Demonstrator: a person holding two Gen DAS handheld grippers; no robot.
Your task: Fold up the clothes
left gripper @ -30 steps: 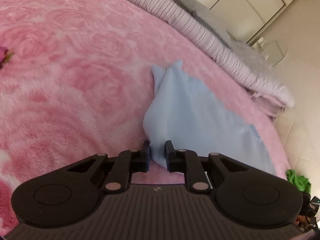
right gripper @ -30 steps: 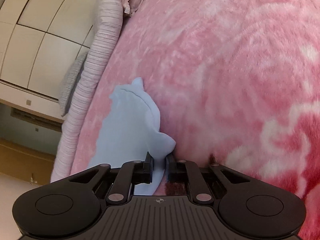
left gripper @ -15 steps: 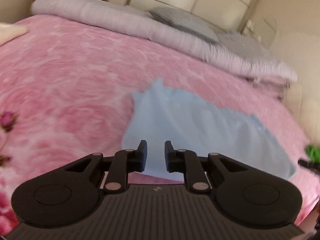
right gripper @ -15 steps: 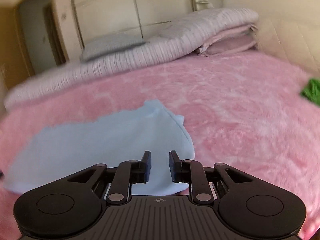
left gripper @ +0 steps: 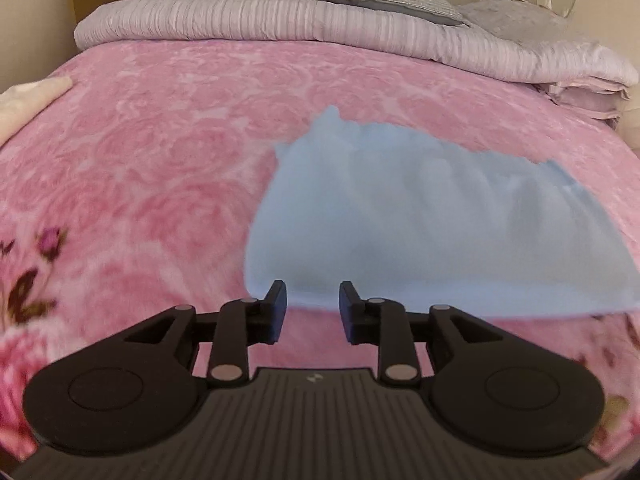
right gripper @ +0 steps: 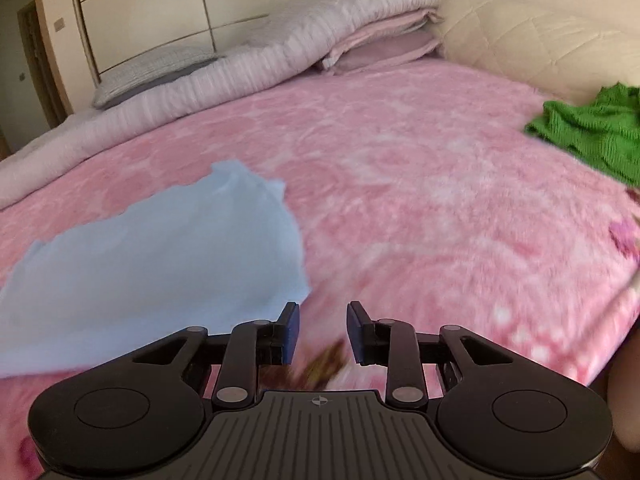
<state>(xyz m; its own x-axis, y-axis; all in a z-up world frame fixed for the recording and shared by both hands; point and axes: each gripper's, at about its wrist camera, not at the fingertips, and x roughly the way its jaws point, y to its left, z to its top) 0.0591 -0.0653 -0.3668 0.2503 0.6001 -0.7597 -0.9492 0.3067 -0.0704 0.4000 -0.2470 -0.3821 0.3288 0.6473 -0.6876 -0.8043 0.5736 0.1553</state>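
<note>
Light-blue cloth (left gripper: 436,220) is lying flat on the pink blanket (left gripper: 168,148), which is covering the bed. Just before the cloth's near edge the left gripper (left gripper: 312,306) is hovering, its jaws apart and gripping nothing; they have just been opening. Beside the cloth's right corner the right gripper (right gripper: 322,330) is likewise released, just opening. Well apart from the cloth, a green garment (right gripper: 592,132) is lying.
</note>
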